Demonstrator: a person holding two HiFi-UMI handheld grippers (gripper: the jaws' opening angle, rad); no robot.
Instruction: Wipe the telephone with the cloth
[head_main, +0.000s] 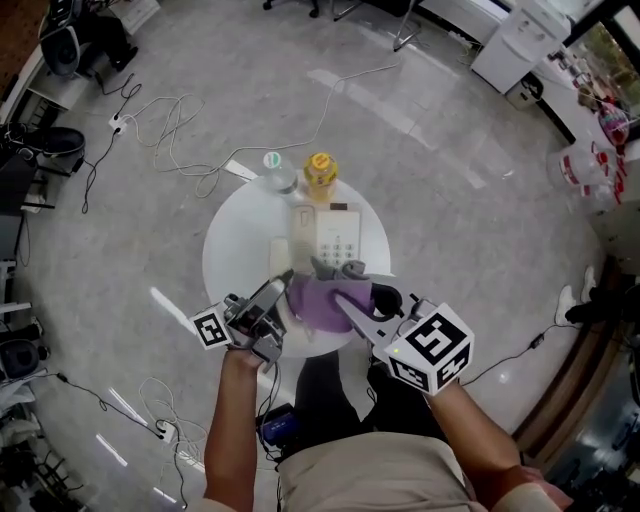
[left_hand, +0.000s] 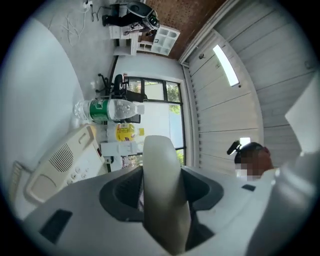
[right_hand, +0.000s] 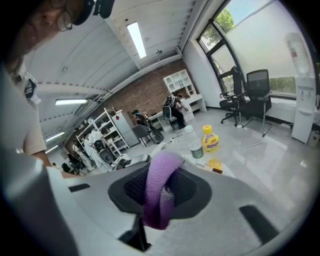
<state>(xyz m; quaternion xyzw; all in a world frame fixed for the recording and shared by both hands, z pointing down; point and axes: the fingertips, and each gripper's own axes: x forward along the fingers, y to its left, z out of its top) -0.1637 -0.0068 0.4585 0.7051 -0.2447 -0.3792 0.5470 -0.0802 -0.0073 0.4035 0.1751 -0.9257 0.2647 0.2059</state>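
Observation:
On the round white table lies the cream telephone, with its speaker grille and keys also showing in the left gripper view. A cream handset stands between the jaws of my left gripper, which is shut on it and raised above the table's near left edge. The purple cloth hangs bunched just in front of the telephone. My right gripper is shut on that cloth, which drapes over its jaws.
A yellow bottle and a clear water bottle stand at the table's far edge. White cables trail over the grey floor. A power strip lies near my feet. A white cabinet stands far right.

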